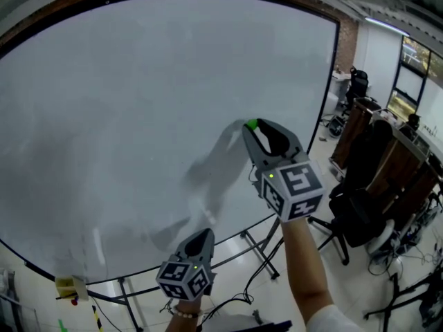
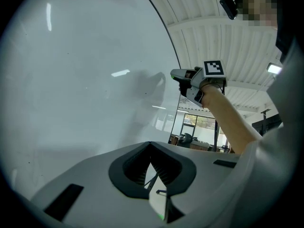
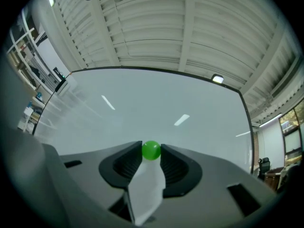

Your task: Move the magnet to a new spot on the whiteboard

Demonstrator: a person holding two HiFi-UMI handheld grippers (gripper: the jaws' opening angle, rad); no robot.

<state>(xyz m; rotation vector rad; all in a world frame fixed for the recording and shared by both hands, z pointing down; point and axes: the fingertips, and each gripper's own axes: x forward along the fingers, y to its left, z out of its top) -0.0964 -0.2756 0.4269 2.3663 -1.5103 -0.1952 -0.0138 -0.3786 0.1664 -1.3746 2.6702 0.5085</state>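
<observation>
Across most of the head view spreads the whiteboard point(image 1: 104, 116), blank and grey-white, with its dark frame running down the upper right. The right gripper point(image 1: 253, 127) reaches up to the board near the frame's centre with a small green magnet point(image 1: 251, 123) at its tips. The left gripper point(image 1: 203, 235) sits lower, near the bottom centre and well apart from the right one. Bare board lies open to the left and above the magnet, and the board's right edge is some way off. Only this view shows the room at the right: an office chair point(image 1: 356, 220), wooden furniture point(image 1: 360, 126) and the board's stand legs point(image 1: 259, 251) below the lower edge. A small yellow item point(image 1: 66, 286) sits at the lower left corner. From the left gripper view, the left gripper point(image 2: 150, 145) has its jaws together with nothing between them, and the whiteboard point(image 2: 71, 80) fills the left of the frame. The right gripper point(image 2: 175, 74) and the forearm point(image 2: 228, 113) show side-on at upper right, while the magnet itself cannot be made out there. From the right gripper view, the right gripper point(image 3: 151, 152) is clamped on the round green magnet point(image 3: 151, 149) at its very tips. The whiteboard point(image 3: 142, 108) lies wide and clear beyond it under a ribbed ceiling point(image 3: 166, 23). Whether the magnet touches the board cannot be told.
</observation>
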